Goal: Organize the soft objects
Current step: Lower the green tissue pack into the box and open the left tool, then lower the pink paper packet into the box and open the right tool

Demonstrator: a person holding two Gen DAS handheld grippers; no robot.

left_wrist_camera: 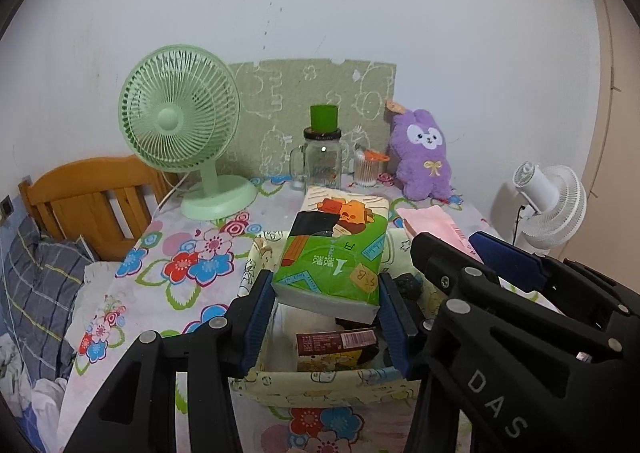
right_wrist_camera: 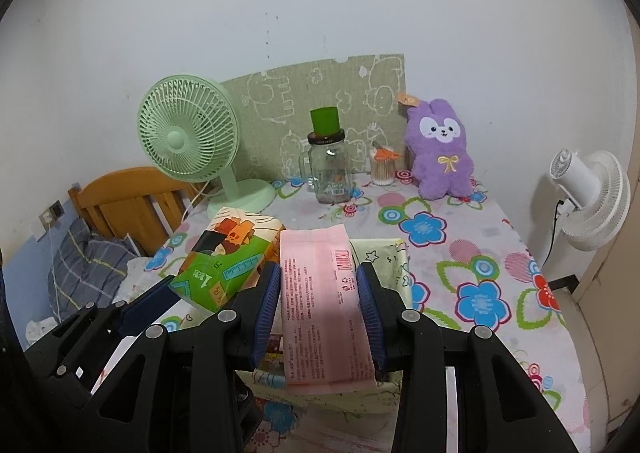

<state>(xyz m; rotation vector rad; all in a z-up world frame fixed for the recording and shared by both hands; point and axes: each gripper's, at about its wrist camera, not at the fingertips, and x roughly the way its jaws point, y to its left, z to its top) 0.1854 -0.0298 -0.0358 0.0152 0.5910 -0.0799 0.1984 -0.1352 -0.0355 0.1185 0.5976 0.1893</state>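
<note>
Left wrist view: left tongs clamped on green tissue pack, above fabric basket. Right tongs gripping pink pack.

- Premises: domestic bedroom
- Evidence: wooden headboard with plaid pillow beside floral-clothed table
- Personal effects: plush rabbit, green desk fan

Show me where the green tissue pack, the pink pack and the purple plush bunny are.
green tissue pack [left_wrist_camera: 332, 253], left wrist view, middle of its top face
pink pack [right_wrist_camera: 320, 305], right wrist view, middle of its printed face
purple plush bunny [right_wrist_camera: 440, 157], right wrist view, its chest
</note>
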